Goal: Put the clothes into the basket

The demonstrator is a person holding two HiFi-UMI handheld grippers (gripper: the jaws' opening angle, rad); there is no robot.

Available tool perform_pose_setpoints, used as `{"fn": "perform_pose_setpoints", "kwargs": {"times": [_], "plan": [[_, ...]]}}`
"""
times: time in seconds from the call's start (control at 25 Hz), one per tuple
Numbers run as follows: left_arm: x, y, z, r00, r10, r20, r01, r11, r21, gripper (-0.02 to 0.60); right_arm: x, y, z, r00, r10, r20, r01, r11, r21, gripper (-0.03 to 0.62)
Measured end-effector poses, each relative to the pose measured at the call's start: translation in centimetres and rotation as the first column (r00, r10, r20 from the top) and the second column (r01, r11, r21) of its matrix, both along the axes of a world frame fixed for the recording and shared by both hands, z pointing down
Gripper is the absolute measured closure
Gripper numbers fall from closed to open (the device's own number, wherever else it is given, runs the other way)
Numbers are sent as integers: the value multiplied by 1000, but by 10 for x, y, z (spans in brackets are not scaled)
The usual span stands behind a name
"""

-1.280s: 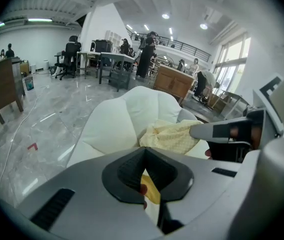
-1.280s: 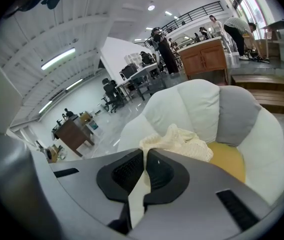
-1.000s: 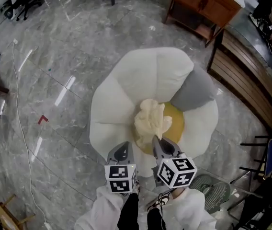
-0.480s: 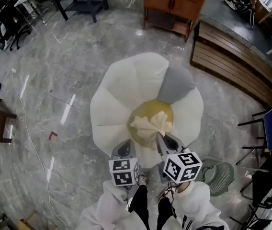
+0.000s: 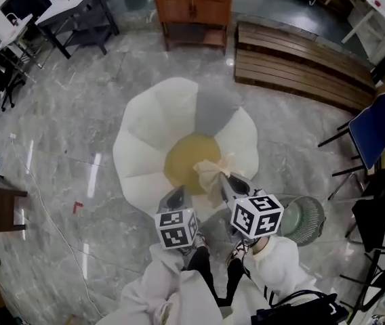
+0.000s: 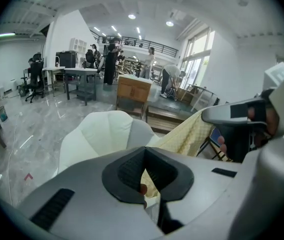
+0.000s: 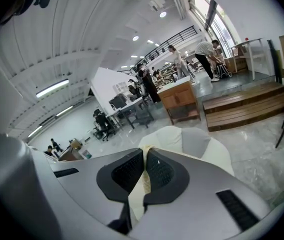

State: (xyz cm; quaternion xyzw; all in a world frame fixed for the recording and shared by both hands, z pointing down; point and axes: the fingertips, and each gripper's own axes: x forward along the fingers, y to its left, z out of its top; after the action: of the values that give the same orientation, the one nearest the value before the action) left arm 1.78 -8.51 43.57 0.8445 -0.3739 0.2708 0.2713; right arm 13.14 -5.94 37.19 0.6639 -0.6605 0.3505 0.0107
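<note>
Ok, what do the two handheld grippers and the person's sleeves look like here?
Both the left gripper and the right gripper have smooth grey shells and black ribbed pads. Each carries a white cube with black square markers. The person wears loose white sleeves.

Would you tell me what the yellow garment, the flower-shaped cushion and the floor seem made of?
The yellow garment: soft matte fabric, woven or knit; drapes and shows fine texture. The flower-shaped cushion: plush upholstery, probably stuffed; puffy petals. The floor: polished grey stone or tile; veins and glossy reflections.
</note>
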Motion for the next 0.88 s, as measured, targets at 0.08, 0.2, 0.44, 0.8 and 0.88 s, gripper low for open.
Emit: {"fn": "perform_pose_setpoints", "kwargs": {"times": [0.08, 0.2, 0.44, 0.8, 0.88], "plan": [[16, 16, -12, 999, 32, -5, -32, 999, 9, 583, 15, 21, -9, 999, 35, -1, -35, 999, 4, 566], [42, 42, -28, 997, 81, -13, -81, 997, 22, 583, 39, 53, -22, 996, 87, -5, -87, 996, 8, 566], [98, 94, -49, 980, 196, -30, -195, 980, 39, 583, 86, 115, -42, 981, 195, -14, -194, 981, 15, 566], [192, 182, -66, 917, 395, -60, -392, 918, 52, 583, 157, 225, -65, 932, 361, -41, -361, 932, 8, 566], [211, 201, -67, 898, 436, -58, -433, 899, 55, 583, 173, 248, -69, 915, 400, -46, -400, 917, 8, 566]]}}
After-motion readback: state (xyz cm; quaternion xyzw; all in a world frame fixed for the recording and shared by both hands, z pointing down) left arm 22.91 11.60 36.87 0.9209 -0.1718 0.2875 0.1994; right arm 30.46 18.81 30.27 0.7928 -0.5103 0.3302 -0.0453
